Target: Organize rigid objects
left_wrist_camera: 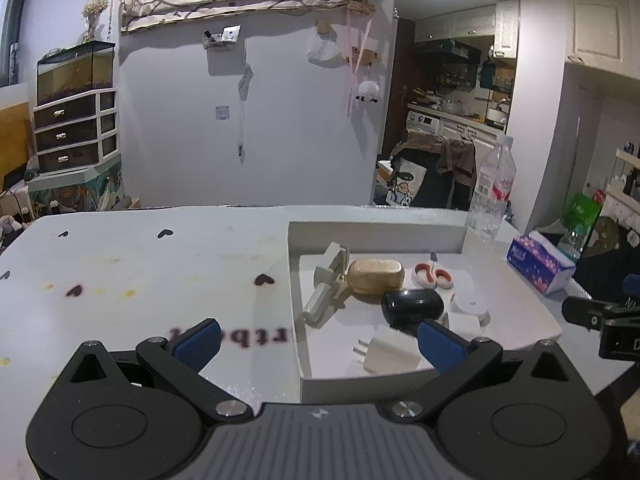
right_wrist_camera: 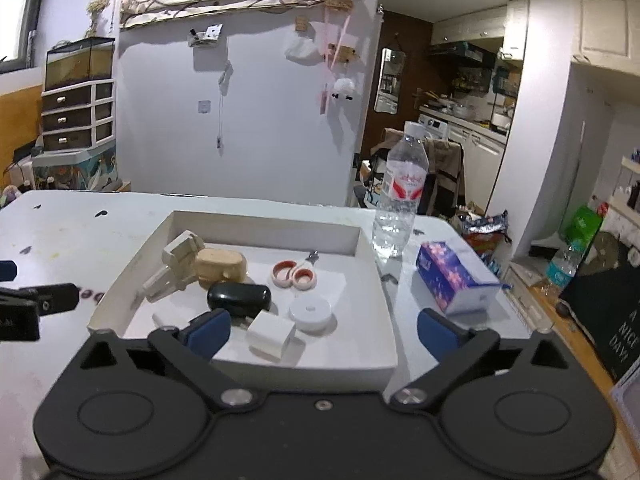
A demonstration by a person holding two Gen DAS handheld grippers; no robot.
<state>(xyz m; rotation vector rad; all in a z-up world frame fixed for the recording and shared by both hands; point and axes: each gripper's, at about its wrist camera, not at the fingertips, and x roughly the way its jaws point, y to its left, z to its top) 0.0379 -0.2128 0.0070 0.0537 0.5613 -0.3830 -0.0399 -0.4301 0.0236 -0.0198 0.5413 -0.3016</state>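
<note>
A white tray (left_wrist_camera: 376,226) (right_wrist_camera: 132,264) sits on the white table. In it lie a beige plastic part (left_wrist_camera: 326,284) (right_wrist_camera: 176,266), a tan oval case (left_wrist_camera: 374,276) (right_wrist_camera: 221,266), a black oval case (left_wrist_camera: 412,307) (right_wrist_camera: 239,298), small pink-handled scissors (left_wrist_camera: 432,274) (right_wrist_camera: 294,274), a white round disc (left_wrist_camera: 470,304) (right_wrist_camera: 311,312) and a white charger plug (left_wrist_camera: 386,352) (right_wrist_camera: 270,334). My left gripper (left_wrist_camera: 320,348) is open and empty, above the tray's near left corner. My right gripper (right_wrist_camera: 324,330) is open and empty, above the tray's near edge.
A clear water bottle (left_wrist_camera: 492,188) (right_wrist_camera: 400,196) stands just beyond the tray's far right corner. A blue tissue pack (left_wrist_camera: 540,260) (right_wrist_camera: 456,278) lies right of the tray. The table (left_wrist_camera: 140,280) has heart marks and printed letters. Its right edge drops off beside the tissue pack.
</note>
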